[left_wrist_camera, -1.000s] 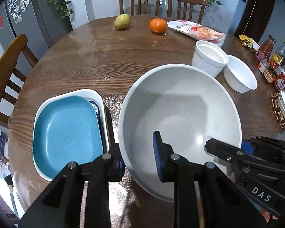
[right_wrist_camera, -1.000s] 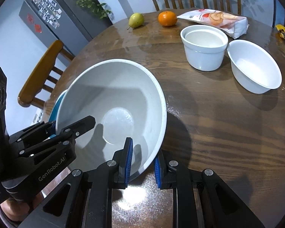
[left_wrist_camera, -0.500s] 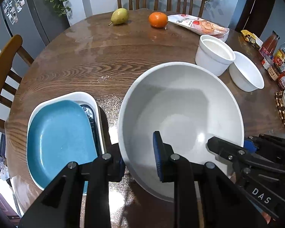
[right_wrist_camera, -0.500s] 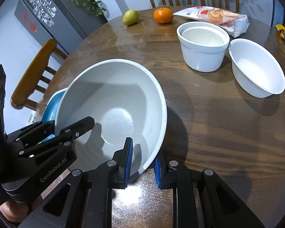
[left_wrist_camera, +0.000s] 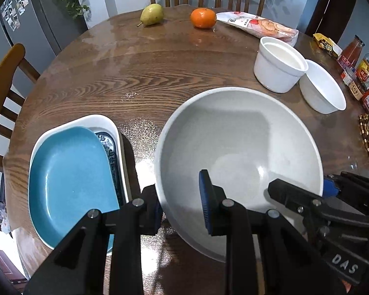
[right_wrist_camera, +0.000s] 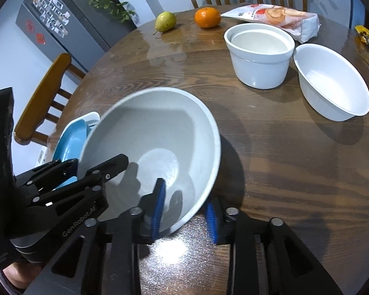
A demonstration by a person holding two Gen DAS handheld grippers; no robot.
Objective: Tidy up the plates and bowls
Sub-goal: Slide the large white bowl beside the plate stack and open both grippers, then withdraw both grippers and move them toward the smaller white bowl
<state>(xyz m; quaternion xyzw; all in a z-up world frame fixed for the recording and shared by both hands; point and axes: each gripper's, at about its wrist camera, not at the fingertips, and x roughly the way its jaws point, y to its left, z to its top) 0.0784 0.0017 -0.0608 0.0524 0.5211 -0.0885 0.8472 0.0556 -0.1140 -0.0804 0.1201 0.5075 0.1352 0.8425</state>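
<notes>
**Large grey bowl held at its rim between two grippers**

The left gripper [left_wrist_camera: 182, 204] was clenched on the near-left rim of the large pale grey speckled bowl [left_wrist_camera: 233, 152], one blue pad inside the wall and the other outside. The jaws of the right gripper [right_wrist_camera: 185, 211] had just been opening; the bowl's rim was seen between its blue pads [right_wrist_camera: 160, 206], with a gap showing at the outer pad, so that side was released. The bowl appeared tilted in the right wrist view, its edge blurred.

Just left of the bowl, a white rounded rectangular dish [left_wrist_camera: 110, 127] was seen on the round, glossy dark wooden table [left_wrist_camera: 135, 73], holding a blue-patterned plate [left_wrist_camera: 109, 147] under a smooth teal plate [left_wrist_camera: 69, 172]. Beyond the bowl, well apart, a deep straight-walled white ceramic bowl [right_wrist_camera: 259, 56] stood touching or just beside a wider, shallower white bowl [right_wrist_camera: 332, 83]. At the far edge a green pear [left_wrist_camera: 152, 14], an orange [left_wrist_camera: 203, 18] and a plastic snack packet [left_wrist_camera: 258, 25] were laid. Wooden chairs [left_wrist_camera: 5, 78] were placed around the table.
</notes>
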